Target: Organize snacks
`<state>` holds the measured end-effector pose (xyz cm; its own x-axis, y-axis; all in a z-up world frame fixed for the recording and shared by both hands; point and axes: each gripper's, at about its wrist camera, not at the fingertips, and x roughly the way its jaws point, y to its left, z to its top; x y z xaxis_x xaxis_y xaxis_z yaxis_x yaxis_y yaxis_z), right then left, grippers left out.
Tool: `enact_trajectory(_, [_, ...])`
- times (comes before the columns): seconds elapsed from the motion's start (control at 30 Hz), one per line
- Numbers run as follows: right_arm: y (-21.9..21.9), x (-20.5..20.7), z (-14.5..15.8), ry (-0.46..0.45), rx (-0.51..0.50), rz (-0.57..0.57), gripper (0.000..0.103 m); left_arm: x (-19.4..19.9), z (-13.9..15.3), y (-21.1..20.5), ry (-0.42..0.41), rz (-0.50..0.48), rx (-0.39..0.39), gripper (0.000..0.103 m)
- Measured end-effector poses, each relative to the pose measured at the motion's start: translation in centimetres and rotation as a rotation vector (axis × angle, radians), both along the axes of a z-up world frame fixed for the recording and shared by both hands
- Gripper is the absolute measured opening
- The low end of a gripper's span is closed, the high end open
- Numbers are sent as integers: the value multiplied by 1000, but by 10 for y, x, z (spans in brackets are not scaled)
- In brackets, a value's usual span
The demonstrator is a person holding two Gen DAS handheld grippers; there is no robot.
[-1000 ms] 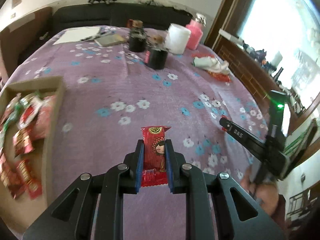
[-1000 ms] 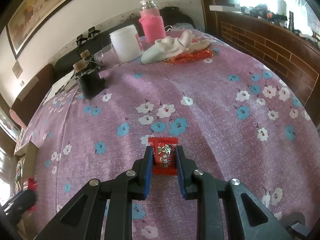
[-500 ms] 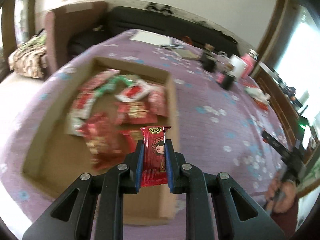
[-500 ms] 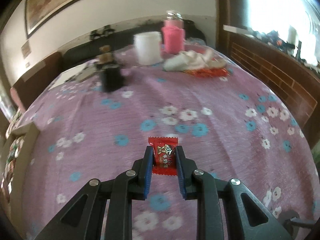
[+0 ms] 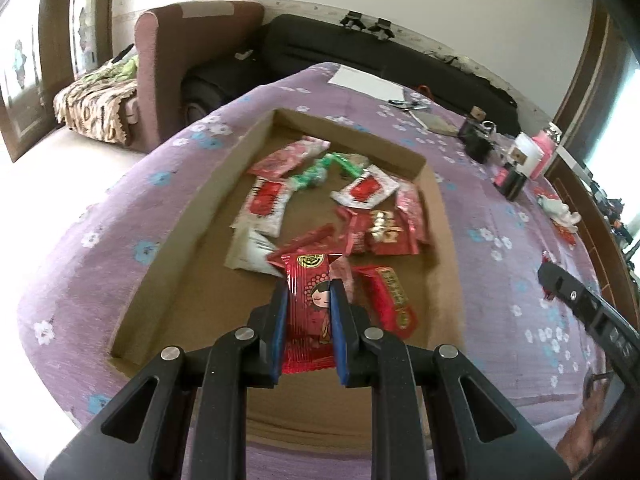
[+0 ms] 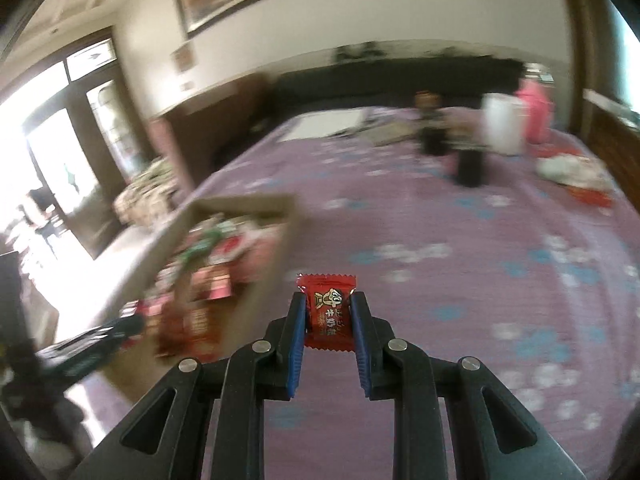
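My left gripper (image 5: 308,292) is shut on a long red snack packet with a cartoon girl (image 5: 310,280) and holds it over the near part of a shallow cardboard box (image 5: 224,184) that holds several red, white and green snack packets (image 5: 368,188). My right gripper (image 6: 328,304) is shut on a small red candy packet (image 6: 327,300) above the purple flowered cloth, just right of the same box (image 6: 192,220). The right gripper (image 5: 580,304) shows at the right edge of the left wrist view.
The table wears a purple flowered cloth (image 5: 512,240). At its far end stand black jars (image 6: 470,164), a white container (image 6: 502,128), a pink bottle (image 6: 538,114) and a white sheet of paper (image 5: 366,82). A crumpled white cloth (image 6: 568,166) lies at the right. A brown armchair (image 5: 184,60) stands beyond the table.
My left gripper has swung left from over the cloth to over the cardboard box, still holding its packet. My right gripper has turned left toward the box with its candy.
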<state>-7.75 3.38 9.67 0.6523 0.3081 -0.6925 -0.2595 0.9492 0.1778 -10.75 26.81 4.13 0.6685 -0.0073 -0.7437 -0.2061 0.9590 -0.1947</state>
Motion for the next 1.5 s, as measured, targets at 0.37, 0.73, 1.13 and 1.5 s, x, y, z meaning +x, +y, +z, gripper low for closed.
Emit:
enact_trajectory(0.37, [102, -18, -22, 79, 33, 295, 22, -1, -14, 40, 5, 62, 5, 17])
enact_trajectory(0.73, [144, -33, -47, 28, -167, 335, 22, -1, -20, 37, 8, 73, 67, 17])
enact_trajectory(1.13, [141, -39, -48, -19, -184, 329, 48, -10, -11, 33, -3, 111, 107, 31])
enact_trajectory(1.5, [106, -46, -27, -60, -101, 239, 56, -30, 17, 18, -101, 184, 242, 67])
